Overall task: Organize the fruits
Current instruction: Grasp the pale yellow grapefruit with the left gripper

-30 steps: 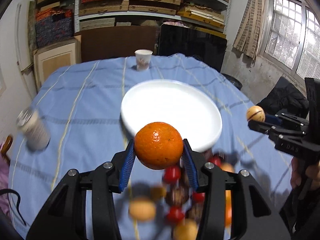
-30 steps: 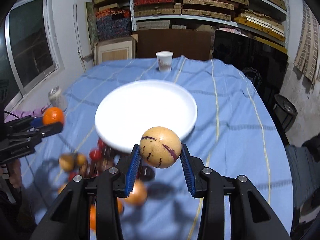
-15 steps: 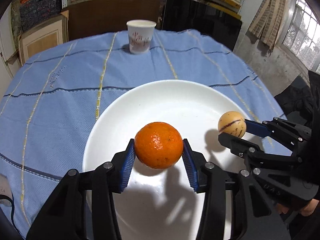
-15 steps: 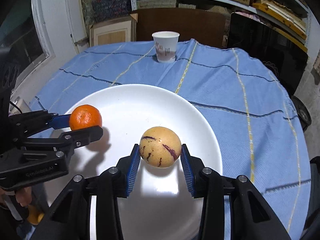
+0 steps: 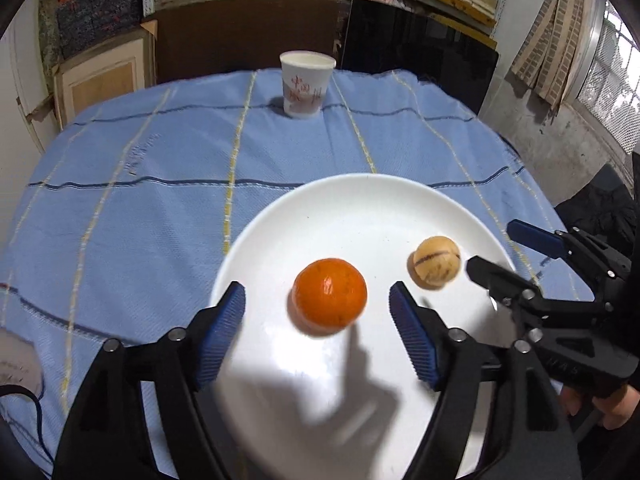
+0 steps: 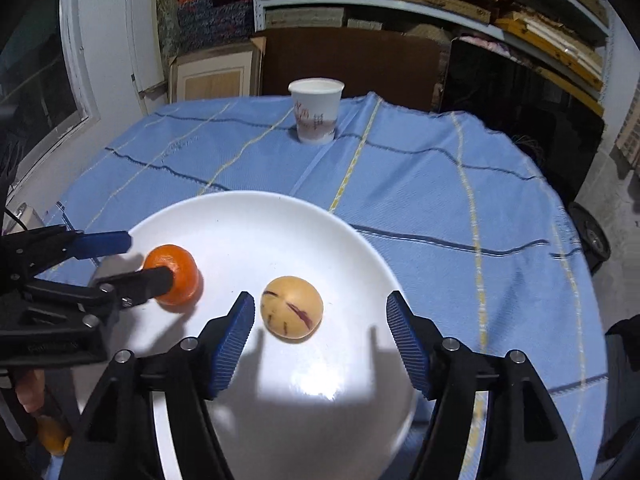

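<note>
An orange tangerine (image 5: 329, 298) lies on the white plate (image 5: 352, 204), between the spread jaws of my left gripper (image 5: 318, 320), which is open and not touching it. A tan fruit with purple streaks (image 6: 291, 307) lies on the same plate (image 6: 248, 216), between the spread jaws of my right gripper (image 6: 320, 322), also open. In the left wrist view the tan fruit (image 5: 436, 262) sits right of the tangerine, with the right gripper (image 5: 508, 254) beside it. In the right wrist view the tangerine (image 6: 172, 274) sits at the left gripper's (image 6: 132, 258) tips.
A white paper cup (image 5: 306, 84) with red print stands at the far edge of the blue checked tablecloth (image 5: 140, 200). An orange fruit (image 6: 52, 438) shows at the lower left below the left gripper. Shelves, boards and a dark panel stand behind the table.
Both grippers have opened and let go of their fruits. The tangerine and the tan fruit now lie on the plate instead of being held above it.
</note>
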The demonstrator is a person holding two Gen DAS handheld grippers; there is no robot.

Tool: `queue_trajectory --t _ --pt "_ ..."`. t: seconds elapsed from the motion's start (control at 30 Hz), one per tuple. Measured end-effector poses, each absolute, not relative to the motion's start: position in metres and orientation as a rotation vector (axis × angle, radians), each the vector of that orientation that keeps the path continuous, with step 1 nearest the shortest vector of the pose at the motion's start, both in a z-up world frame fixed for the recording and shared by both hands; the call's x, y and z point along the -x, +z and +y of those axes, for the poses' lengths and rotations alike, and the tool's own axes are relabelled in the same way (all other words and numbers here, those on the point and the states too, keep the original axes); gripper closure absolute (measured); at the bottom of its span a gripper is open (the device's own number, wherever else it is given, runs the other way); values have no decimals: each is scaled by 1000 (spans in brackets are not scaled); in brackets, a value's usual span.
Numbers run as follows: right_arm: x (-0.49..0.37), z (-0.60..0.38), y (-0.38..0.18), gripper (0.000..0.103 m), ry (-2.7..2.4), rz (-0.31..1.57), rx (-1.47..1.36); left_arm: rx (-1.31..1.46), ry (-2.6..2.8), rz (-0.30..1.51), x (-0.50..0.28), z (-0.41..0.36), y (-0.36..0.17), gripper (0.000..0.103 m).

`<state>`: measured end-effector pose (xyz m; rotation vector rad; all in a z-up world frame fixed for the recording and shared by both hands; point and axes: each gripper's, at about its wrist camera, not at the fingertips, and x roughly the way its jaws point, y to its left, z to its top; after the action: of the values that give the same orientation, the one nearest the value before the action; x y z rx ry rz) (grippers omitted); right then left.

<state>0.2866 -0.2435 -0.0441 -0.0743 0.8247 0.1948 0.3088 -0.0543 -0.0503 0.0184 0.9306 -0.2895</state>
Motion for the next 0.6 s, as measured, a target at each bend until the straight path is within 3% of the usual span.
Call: queue_trajectory --t 0.13,0.3,0.6 --pt "-233 -249 -23 33 213 795 68 -46 -292 857 -255 -38 -27 19" --pt "-151 -252 -20 27 248 772 28 -61 -316 819 -179 -14 -18 17" --pt "-55 -265 -69 25 197 774 -107 -134 -247 826 -81 16 -70 13"
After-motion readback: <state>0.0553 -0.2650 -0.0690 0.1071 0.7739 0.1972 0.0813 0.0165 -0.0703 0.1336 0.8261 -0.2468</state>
